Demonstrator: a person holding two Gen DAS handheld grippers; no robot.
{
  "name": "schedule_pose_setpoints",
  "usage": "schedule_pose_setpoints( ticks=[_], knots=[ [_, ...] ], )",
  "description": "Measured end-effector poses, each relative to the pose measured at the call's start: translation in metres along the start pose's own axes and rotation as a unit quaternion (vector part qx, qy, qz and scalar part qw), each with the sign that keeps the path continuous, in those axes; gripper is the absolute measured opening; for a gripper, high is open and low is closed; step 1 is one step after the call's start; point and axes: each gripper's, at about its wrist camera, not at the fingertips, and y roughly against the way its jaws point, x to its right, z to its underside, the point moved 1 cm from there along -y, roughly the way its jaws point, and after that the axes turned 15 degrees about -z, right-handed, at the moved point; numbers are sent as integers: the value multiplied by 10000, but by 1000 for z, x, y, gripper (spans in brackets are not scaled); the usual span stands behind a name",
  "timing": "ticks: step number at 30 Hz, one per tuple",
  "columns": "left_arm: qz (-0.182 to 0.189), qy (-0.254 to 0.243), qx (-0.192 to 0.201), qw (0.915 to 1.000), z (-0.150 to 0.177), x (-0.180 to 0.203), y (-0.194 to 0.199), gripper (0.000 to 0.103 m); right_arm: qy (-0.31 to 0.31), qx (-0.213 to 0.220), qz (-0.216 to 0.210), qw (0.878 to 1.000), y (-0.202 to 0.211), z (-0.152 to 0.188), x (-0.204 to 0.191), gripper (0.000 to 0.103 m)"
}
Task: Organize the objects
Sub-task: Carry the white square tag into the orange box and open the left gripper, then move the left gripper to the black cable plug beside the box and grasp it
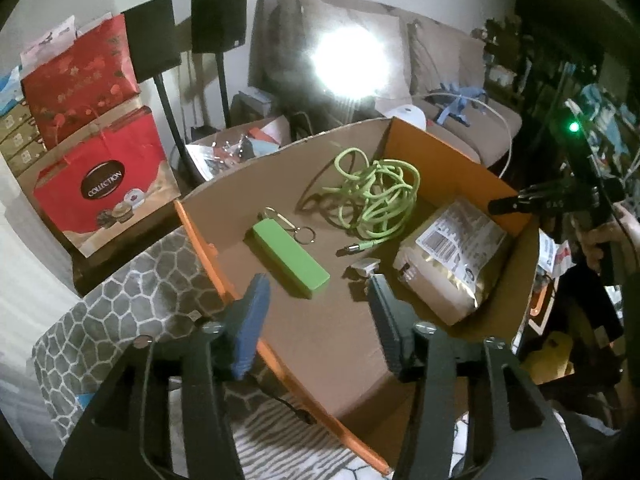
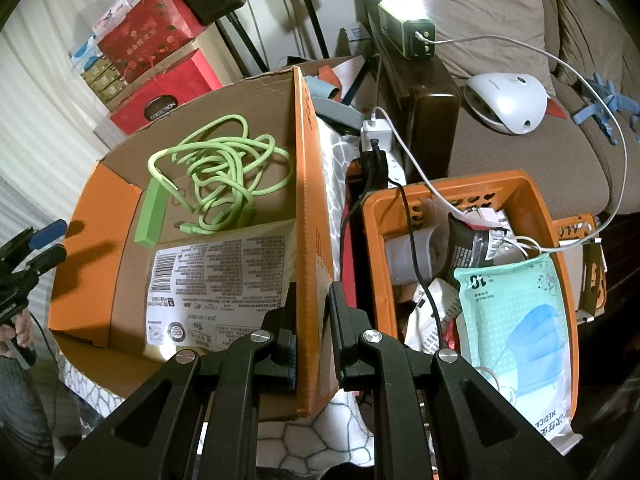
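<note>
The right claw (image 2: 312, 320) is clamped on the cardboard box's side wall (image 2: 310, 200) — steadying it, I'd say. The left claw (image 1: 316, 312) gapes empty over the green power bank (image 1: 290, 258) lying inside, beside the cable (image 1: 372, 196) and snack bag (image 1: 452, 256).

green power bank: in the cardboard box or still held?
In the box. The green rectangular power bank lies flat on the orange-sided cardboard box floor; the left gripper is open above it, no pad touching.

Both tools black w/ silver screws; left tool (image 1: 316, 292) has one blue pad, right tool (image 2: 312, 300) black pads.
</note>
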Motion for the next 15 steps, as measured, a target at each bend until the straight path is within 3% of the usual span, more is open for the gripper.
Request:
schedule_pose_setpoints(
  ticks=[7, 15],
  knots=[
    [-147, 189, 158, 9996, -1, -14, 12, 73, 0, 1, -3, 10000, 0, 0, 0, 12],
    [-244, 471, 89, 9986, 8, -39, 16, 78, 0, 2, -1, 10000, 0, 0, 0, 12]
  ],
)
